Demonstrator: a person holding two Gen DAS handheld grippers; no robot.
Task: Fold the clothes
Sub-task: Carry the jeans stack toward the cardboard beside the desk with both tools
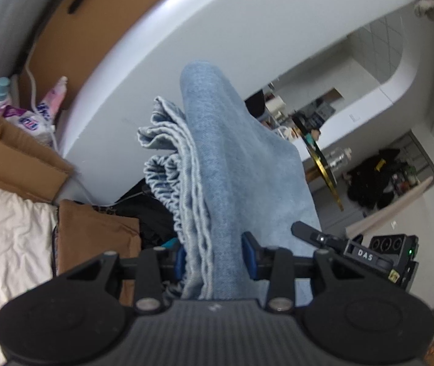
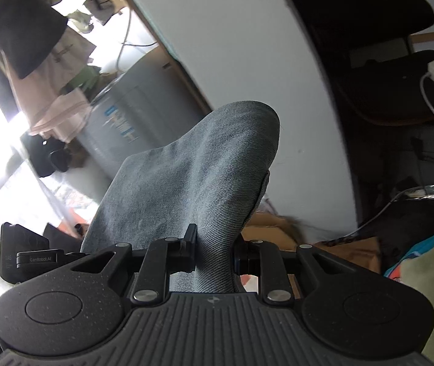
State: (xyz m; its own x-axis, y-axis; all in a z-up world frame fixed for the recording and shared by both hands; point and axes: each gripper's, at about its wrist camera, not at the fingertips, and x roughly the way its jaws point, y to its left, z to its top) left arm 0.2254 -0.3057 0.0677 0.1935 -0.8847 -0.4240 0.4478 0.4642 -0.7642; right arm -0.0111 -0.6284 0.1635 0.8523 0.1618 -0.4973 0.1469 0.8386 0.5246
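Up off the bed, my left claw [image 1: 214, 262] and right claw [image 2: 214, 254] each pinch blue denim garment [image 1: 217, 158] tight; I'd keep both edges level, taut.

Black ribbed left gripper [image 1: 217, 263], blue fingers [image 1: 249, 254], silver screws, possibly "DAS" marking

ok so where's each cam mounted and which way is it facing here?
Left wrist: on the left gripper, looking forward along its jaws, shut on blue denim garment; beyond it, white wall, cardboard boxes. The other gripper's body shows at right.
Right wrist: on the right gripper, looking along its jaws, also shut on denim; grey cabinet, dark chair behind.
Shared: the same denim, held off any surface, and each view catches the opposite gripper.
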